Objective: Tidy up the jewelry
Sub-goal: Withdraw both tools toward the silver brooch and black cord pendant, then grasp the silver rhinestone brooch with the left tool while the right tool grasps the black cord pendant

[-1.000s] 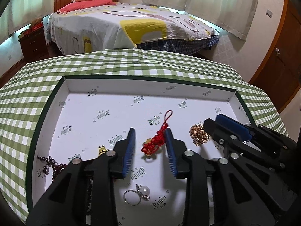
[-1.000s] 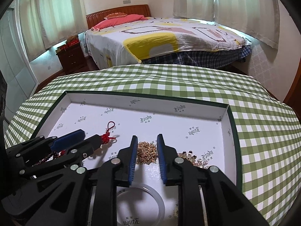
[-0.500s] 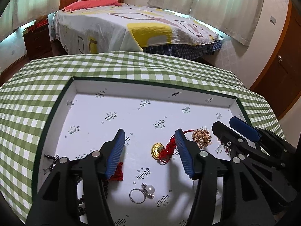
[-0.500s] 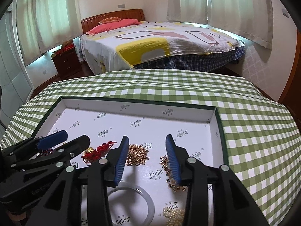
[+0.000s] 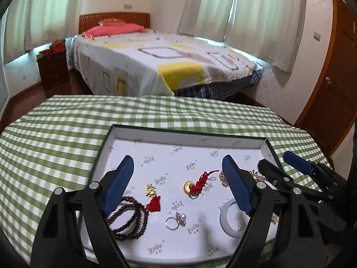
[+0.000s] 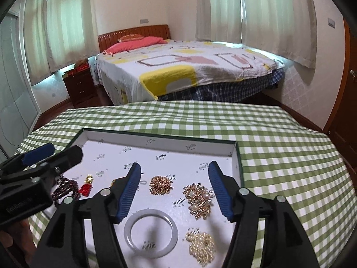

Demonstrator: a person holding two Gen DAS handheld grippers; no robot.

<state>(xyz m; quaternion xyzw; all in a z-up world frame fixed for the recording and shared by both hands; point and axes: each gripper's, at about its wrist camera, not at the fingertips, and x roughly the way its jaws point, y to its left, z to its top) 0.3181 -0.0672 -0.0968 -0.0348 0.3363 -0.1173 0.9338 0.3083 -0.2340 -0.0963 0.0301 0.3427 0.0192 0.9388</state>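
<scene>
A white-lined box (image 5: pixel 189 135) (image 6: pixel 160 135) on the checked table holds the jewelry. In the left wrist view lie a red knot charm with a gold coin (image 5: pixel 196 184), a gold and red charm (image 5: pixel 152 197), dark red beads (image 5: pixel 129 216), a pearl ring (image 5: pixel 176 221) and a pale bangle (image 5: pixel 232 221). The right wrist view shows a gold chain pile (image 6: pixel 160 185), a pearl brooch (image 6: pixel 198 201), the bangle (image 6: pixel 151 229) and a pearl bracelet (image 6: pixel 202 246). My left gripper (image 5: pixel 178 174) is open and empty above the box. My right gripper (image 6: pixel 175 179) is open and empty.
The green checked tablecloth (image 6: pixel 279 156) surrounds the box. A bed (image 6: pixel 185 67), a nightstand (image 6: pixel 79 84), curtains and a wooden door (image 5: pixel 334 102) stand beyond the table.
Both grippers opened wide and pulled back and up from the box. The red knot charm now lies free in the box, released by my left gripper.
</scene>
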